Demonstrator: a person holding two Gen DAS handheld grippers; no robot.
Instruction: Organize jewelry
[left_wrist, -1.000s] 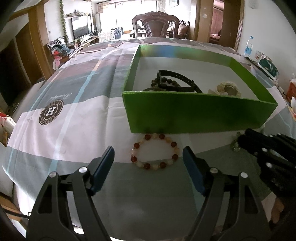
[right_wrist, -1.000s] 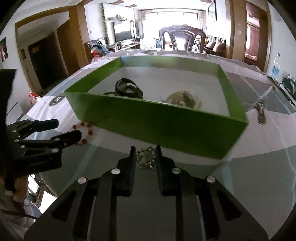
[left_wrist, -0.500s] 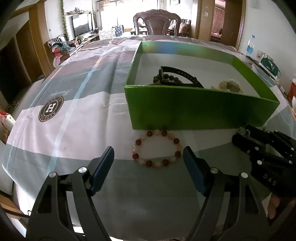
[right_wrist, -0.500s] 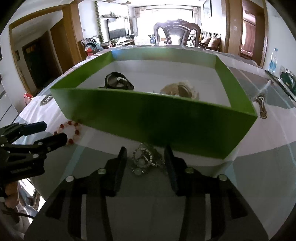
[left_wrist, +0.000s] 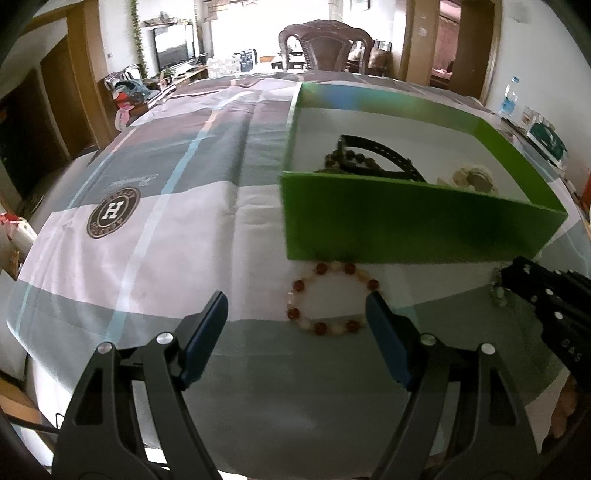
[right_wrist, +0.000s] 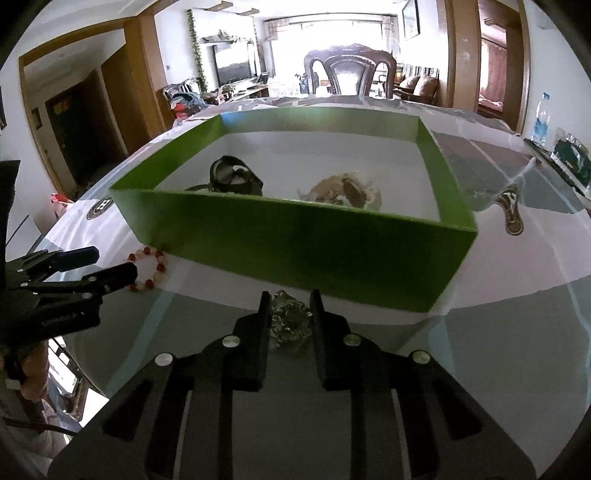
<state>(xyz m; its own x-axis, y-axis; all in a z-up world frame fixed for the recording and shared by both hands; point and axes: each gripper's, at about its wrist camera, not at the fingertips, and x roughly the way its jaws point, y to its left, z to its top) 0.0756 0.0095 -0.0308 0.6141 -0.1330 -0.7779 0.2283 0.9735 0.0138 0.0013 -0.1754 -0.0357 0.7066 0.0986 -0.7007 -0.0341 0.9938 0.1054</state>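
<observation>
I am keeping my left claw (left_wrist: 295, 314) spread beside the bead bracelet (left_wrist: 330, 297), lying on the table (left_wrist: 147, 240) just before the green box (right_wrist: 295, 243). My right claw (right_wrist: 290, 314) has just been closing, pinching a silvery trinket (right_wrist: 290, 319) before the box. A chair (right_wrist: 349, 75) is standing beyond it.

Left tongs (left_wrist: 295, 314) agape, right tongs (right_wrist: 288, 314) clamped

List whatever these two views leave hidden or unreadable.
- Dark beaded strand and black strap, left wrist view: lower parts hidden behind the green cardboard box's near wall.
- Pale jewellery heap, right wrist view: blurred, pieces indistinguishable.
- Silvery metal trinket between the right gripper fingers: type unclear.
</observation>
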